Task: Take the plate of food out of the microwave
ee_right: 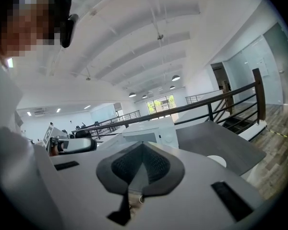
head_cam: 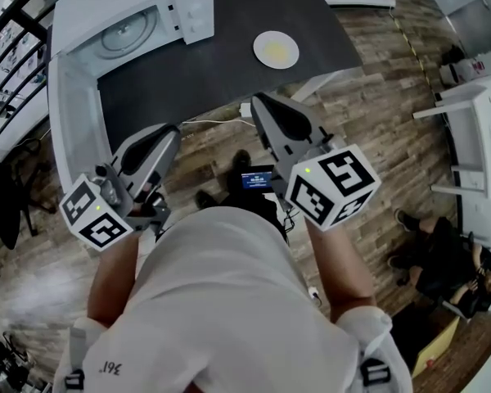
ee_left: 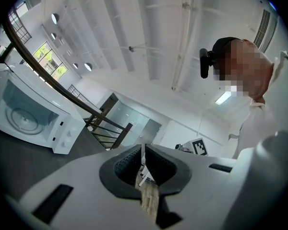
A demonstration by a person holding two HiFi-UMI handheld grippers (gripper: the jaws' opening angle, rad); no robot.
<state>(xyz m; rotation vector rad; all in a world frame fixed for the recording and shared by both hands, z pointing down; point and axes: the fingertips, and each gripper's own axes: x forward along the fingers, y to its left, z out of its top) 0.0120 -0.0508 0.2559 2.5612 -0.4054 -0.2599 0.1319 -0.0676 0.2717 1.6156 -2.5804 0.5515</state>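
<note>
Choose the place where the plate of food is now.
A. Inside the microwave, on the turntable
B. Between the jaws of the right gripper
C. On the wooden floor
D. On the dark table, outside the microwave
D: in the head view the plate lies on the dark table, apart from the open microwave, whose turntable is bare.

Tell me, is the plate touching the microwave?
Apart. The head view shows the plate lying on the dark table, with a stretch of bare tabletop between it and the microwave.
</note>
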